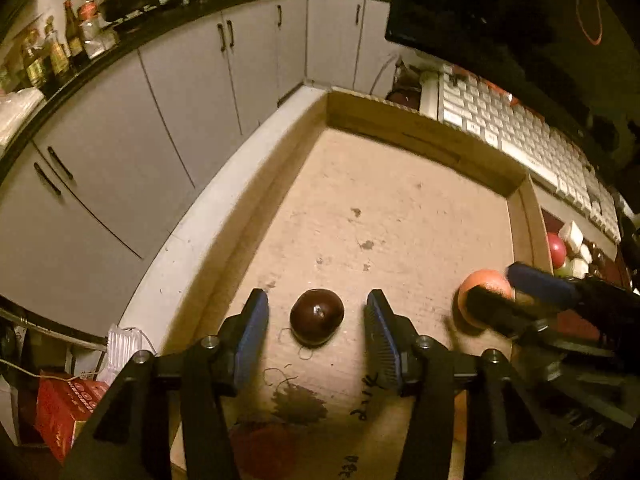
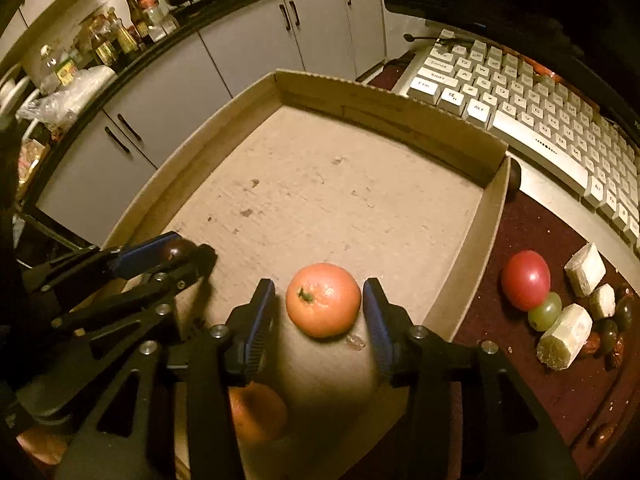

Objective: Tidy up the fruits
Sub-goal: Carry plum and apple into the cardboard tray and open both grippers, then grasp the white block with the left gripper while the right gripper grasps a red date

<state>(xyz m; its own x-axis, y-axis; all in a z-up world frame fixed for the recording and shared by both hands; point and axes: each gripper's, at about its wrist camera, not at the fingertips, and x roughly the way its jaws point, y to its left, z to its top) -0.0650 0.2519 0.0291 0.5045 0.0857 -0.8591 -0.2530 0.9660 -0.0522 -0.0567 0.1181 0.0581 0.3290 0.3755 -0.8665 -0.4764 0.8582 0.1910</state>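
Observation:
A shallow cardboard box [image 1: 404, 128] [image 2: 384, 100] lies on the table. In the left wrist view a dark brown round fruit [image 1: 317, 317] rests on the box floor between the open fingers of my left gripper [image 1: 318, 320], untouched. In the right wrist view an orange tangerine [image 2: 323, 299] sits on the box floor between the open fingers of my right gripper [image 2: 320, 304]. The tangerine [image 1: 482, 292] and right gripper [image 1: 508, 292] also show at the right of the left wrist view. The left gripper [image 2: 176, 254] shows at the left of the right wrist view.
Right of the box on a dark red mat lie a red fruit [image 2: 525, 280], a green grape [image 2: 544, 312], pale cut chunks [image 2: 566, 336] and dark dates [image 2: 608, 336]. A white keyboard [image 2: 532, 108] lies behind. Another orange fruit [image 2: 256, 412] sits under the right gripper. Kitchen cabinets [image 1: 180, 92] stand beyond.

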